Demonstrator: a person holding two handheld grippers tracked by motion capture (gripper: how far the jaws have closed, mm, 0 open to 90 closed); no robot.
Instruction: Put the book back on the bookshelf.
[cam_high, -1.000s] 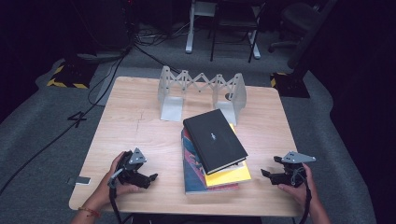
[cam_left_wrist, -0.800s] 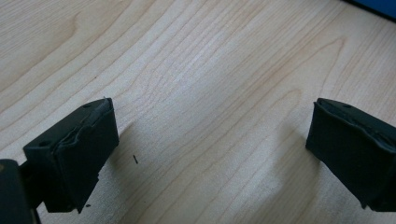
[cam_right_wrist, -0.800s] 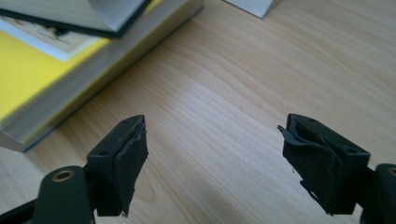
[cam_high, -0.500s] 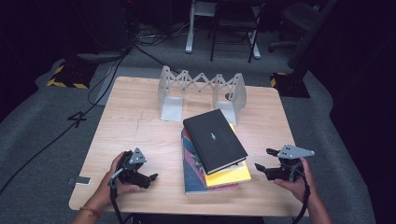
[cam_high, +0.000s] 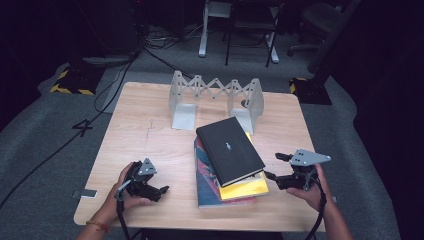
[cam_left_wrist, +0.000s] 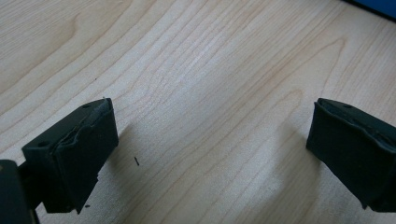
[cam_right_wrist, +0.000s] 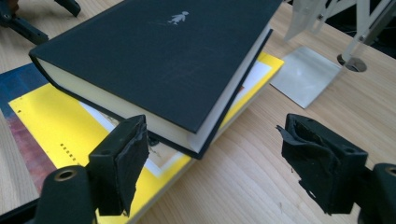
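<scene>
Three books lie stacked between the two grippers, and no jaw touches any of them yet. At the left, the left gripper (cam_high: 150, 186) rests low over the bare wooden table (cam_left_wrist: 196, 70), its jaws spread wide with nothing but wood grain between them; the stack lies well off to that gripper's right. In the middle, the black hardcover book (cam_high: 229, 150) sits askew on top of a yellow book (cam_high: 245, 186), which lies on a larger book with a dark blue and red cover (cam_high: 206, 180). Behind the stack stands a grey folding book rack (cam_high: 215, 97). At the right, the right gripper (cam_high: 274, 167) points at the stack's near corner, its jaws having just been closing slightly yet standing apart and empty; the black book's corner lies just ahead of its fingertips (cam_right_wrist: 122, 154). This looks like the approach to a grasp. Next, the jaws likely need to slide over the hardcover's edge, one pad above and one below, before squeezing.
</scene>
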